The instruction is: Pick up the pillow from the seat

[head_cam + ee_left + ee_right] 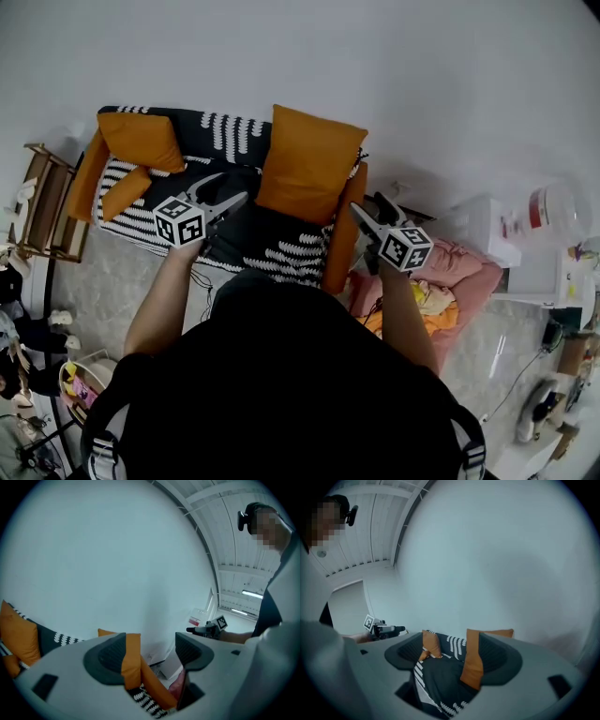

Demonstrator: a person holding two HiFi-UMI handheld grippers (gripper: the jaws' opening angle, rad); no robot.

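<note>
A large orange pillow (309, 164) leans upright against the back of a black-and-white patterned sofa (272, 246), at the right end of the seat. My left gripper (228, 194) hovers over the middle of the seat, left of that pillow, jaws open and empty. My right gripper (372, 208) hangs beside the sofa's orange right armrest (339, 246), also open and empty. In the left gripper view the pillow (131, 660) shows between the open jaws of the left gripper (150, 653), far off. In the right gripper view the pillow (474, 663) stands beyond the open right gripper (454, 657).
A second orange pillow (141, 139) and a small orange bolster (126, 191) lie at the sofa's left end. A pink cushion heap (455, 272) and a white cabinet (511, 251) stand to the right. A wooden chair (47, 202) is at the far left. A white wall rises behind.
</note>
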